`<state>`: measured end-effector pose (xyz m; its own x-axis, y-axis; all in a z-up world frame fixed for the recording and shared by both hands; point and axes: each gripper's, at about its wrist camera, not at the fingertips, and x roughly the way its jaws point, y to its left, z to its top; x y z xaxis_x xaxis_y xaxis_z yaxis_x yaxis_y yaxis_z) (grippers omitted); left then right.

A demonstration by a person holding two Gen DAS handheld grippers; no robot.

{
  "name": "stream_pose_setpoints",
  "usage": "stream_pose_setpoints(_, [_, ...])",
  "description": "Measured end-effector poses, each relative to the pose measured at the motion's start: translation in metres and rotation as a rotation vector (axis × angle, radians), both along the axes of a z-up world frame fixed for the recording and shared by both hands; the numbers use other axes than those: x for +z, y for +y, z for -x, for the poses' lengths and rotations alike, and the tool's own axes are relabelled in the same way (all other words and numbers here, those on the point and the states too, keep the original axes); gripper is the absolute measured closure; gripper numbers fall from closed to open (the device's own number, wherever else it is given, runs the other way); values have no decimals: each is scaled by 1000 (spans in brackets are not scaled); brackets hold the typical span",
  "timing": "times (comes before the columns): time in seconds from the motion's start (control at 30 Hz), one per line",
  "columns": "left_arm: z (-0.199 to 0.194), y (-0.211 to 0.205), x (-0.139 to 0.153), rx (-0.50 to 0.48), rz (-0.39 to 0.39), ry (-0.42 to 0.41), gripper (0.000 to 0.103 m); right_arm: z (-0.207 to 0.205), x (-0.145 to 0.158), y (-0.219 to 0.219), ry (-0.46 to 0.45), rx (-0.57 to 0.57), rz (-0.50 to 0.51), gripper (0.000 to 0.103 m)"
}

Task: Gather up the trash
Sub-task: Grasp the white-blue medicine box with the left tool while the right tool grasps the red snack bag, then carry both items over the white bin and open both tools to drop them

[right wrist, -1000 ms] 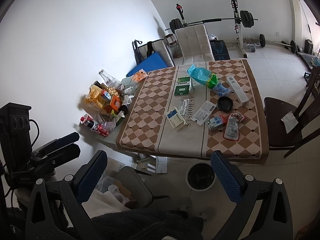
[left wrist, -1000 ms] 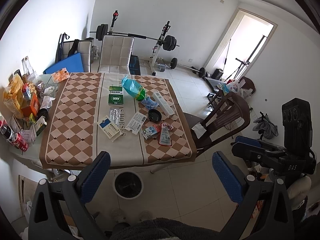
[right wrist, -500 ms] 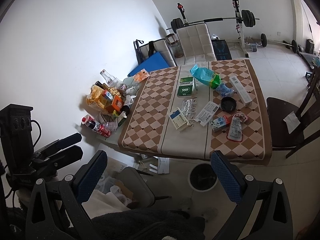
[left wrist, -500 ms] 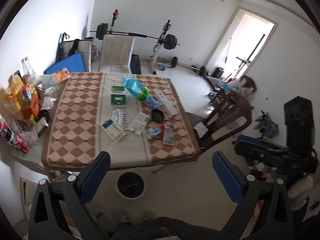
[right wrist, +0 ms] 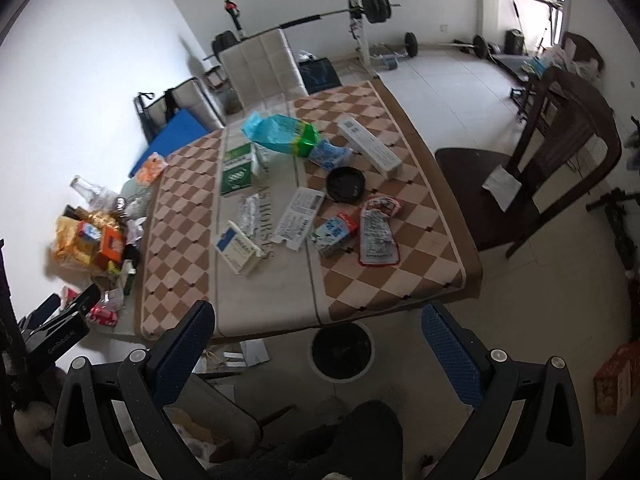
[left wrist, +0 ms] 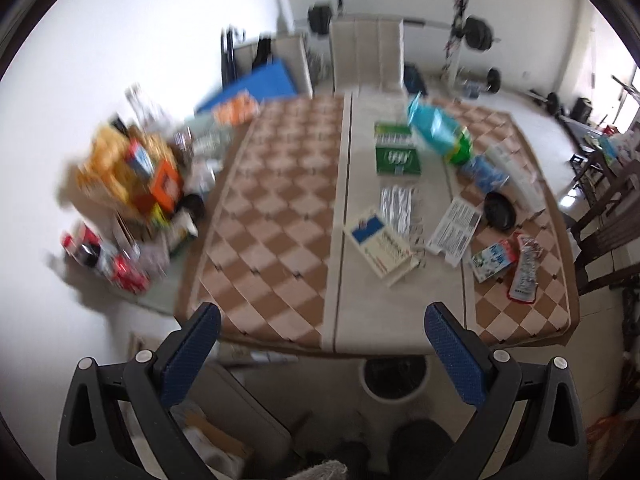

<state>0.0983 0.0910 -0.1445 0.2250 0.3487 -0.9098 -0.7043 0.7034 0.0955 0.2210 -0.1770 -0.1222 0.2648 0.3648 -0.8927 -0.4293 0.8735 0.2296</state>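
**Both grippers open above the near table edge; trash spread on the checkered cloth**

The left gripper [left wrist: 320, 344] is held short of the near edge of the table [left wrist: 276, 208]. Its blue-padded fingers [left wrist: 192, 356] stand wide apart with nothing between them. The right gripper [right wrist: 316, 344] is in the same condition: fingers spread, nothing held, positioned in front of the table's near edge.

Trash lies on the brown-and-cream checkered cloth, mostly on the centre strip and the right half:
- A green box [right wrist: 237, 172] sits toward the far end of the centre strip.
- A blue-and-green plastic bag [right wrist: 280, 136] lies just right of the green box.
- A long white box [right wrist: 370, 148] lies near the far right edge.
- A round black dish [right wrist: 345, 185] sits near the middle of the right half.
- A foil blister pack [right wrist: 249, 216] lies beside a blue-and-white box [right wrist: 238, 253] on the centre strip.
- A flattened white carton [right wrist: 299, 223] lies right of the blister pack.
- A small milk carton [right wrist: 334, 234] and a red-and-white wrapper [right wrist: 378, 236] lie side by side nearest the right corner.

A round waste bin [right wrist: 342, 350] stands on the floor under the near table edge. A dark wooden chair [right wrist: 532, 176] stands right of the table. The left wrist view is motion-blurred.
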Motion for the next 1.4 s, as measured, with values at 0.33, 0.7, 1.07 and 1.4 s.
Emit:
stream_pose_setpoints(0.33, [-90,77,-160,308,339,174,1,-141,-199,52,182,-95,217,3])
stream_pose_setpoints(0.7, [-164,109,-252,441,512,218,29,-219,-300,88,363,-43,174,19])
stream_pose_setpoints(1.07, [-151,68,-202,354,290,265,32,-230,-308,117,446,66,93,42])
stream_pose_setpoints(1.4, [-127,-9,-165,236,126,236,32,-214,-284,97,354,47,56,58])
